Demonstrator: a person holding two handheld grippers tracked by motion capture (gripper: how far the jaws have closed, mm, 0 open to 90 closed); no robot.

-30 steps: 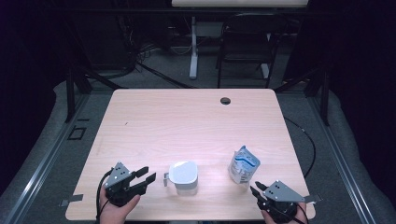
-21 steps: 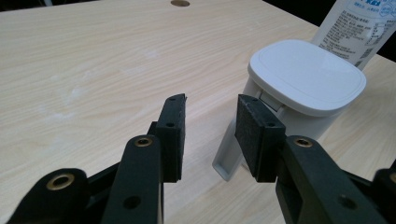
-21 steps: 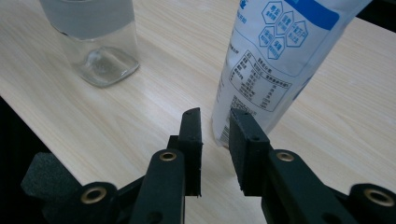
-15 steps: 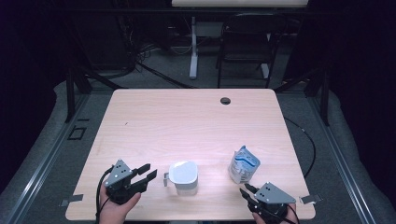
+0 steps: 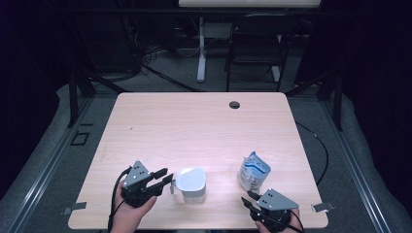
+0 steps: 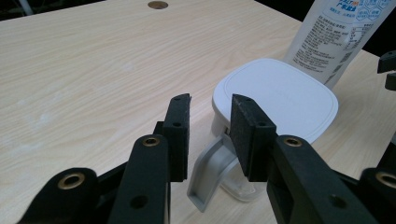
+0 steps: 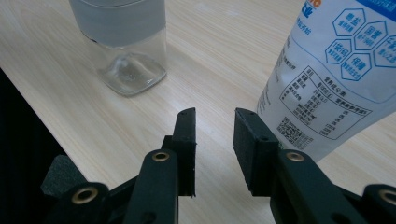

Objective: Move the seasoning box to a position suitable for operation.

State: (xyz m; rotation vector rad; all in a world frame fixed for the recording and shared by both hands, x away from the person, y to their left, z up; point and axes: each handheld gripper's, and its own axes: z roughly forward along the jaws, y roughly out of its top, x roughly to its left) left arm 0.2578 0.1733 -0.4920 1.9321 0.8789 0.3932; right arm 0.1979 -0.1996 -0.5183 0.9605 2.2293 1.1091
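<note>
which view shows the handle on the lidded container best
The left gripper view: the grey handle sits close up between the left gripper and its open jaws. The high view shows it tiny; the right gripper view shows the container's clear base.

We are looking along the left claw [image 6: 210,122], whose two black jaws have just been closing and are standing a little apart, with a grey handle [image 6: 210,175] lying between and below them, not pressed by the pads. The handle is belonging to a clear jug with a white square lid [image 6: 280,93], sitting on the pale wooden counter [image 6: 93,60]. Just behind the jug, a white printed pouch [image 6: 336,37] is standing upright.
</note>
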